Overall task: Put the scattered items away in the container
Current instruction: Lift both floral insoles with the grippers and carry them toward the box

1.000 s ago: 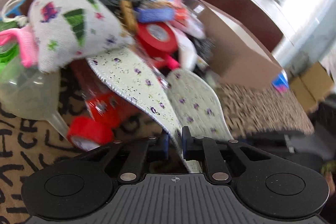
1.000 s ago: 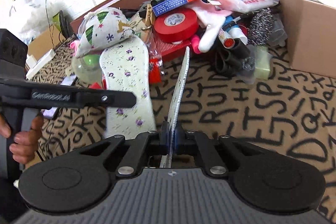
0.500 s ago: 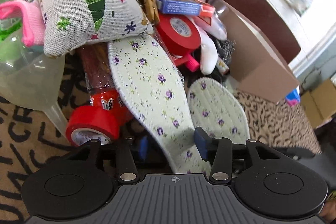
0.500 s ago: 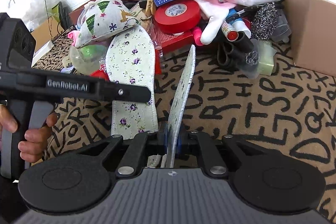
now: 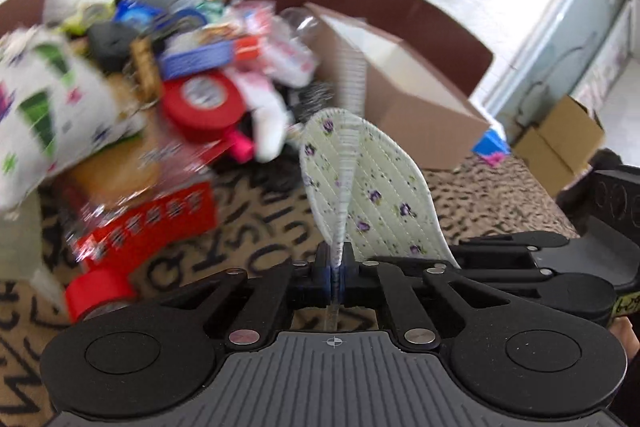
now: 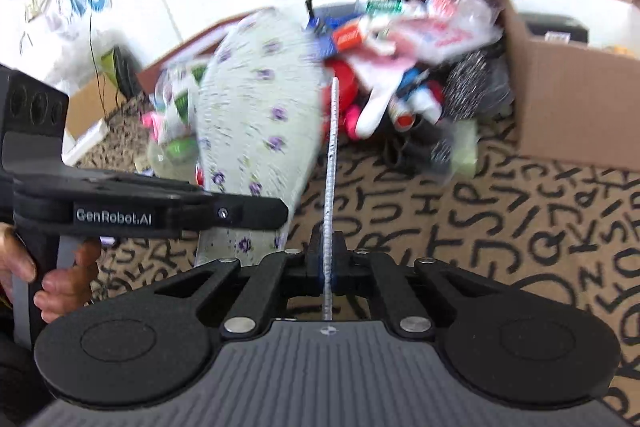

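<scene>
Two floral insoles are held up off the lettered cloth. My left gripper has its jaws closing tight on one floral insole, seen edge-on and rising toward the cardboard box. The second insole shows its face just behind, pinched by my right gripper. In the right wrist view, my right gripper is likewise closing hard on its insole, also edge-on. My left gripper carries the other insole at left. The open box stands at the right.
A heap of clutter lies beyond the insoles: a red tape roll, a Christmas-print pouch, a red packet, a smaller red roll, a steel scourer. A person's hand grips the left handle.
The left jaws opened on the flat insole, then shut on it; it now stands edge-on, lifted off the pile. Both grippers have risen with their insoles.
</scene>
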